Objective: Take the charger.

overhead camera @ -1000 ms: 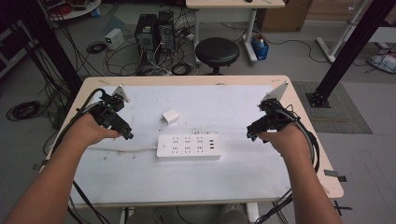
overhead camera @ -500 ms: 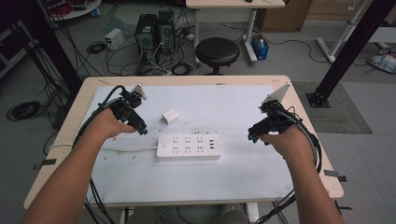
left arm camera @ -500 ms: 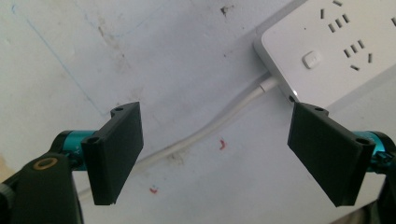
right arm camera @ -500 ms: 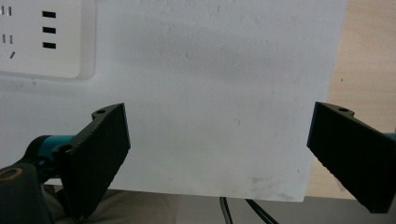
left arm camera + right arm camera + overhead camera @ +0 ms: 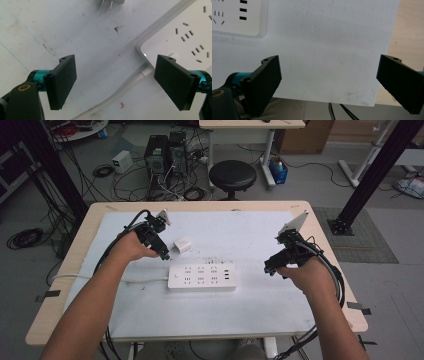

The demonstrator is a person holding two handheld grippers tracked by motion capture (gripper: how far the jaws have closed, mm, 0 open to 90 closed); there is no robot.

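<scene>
**Two open grippers over a power strip and plug**

Cables, a black round stool [image 5: 232,175] and dark computer boxes crowd the floor beyond a pale wooden tabletop [image 5: 70,247] covered by a white sheet. On that sheet lies a white rectangular power strip [image 5: 201,277], its white cord [image 5: 100,279] running off toward the person's left. A small white plug adapter [image 5: 182,245] sits just beyond the strip's left end, apart from it; in the left gripper view its two metal prongs [image 5: 107,3] point toward the camera.

The person's left forearm reaches in from the bottom edge and angles forward, the hand wrapped around the left hand-held gripper [image 5: 164,254], which tips downward just beside the adapter and above the strip's left corner. Its jaws stand wide apart with nothing between them, framing the corner of the strip and its cord below.

The right forearm comes up the right side, wrist bent inward. The right hand-held gripper [image 5: 268,269] hovers near the strip's right end, well clear of it, jaws spread and empty, over the sheet's edge.
</scene>
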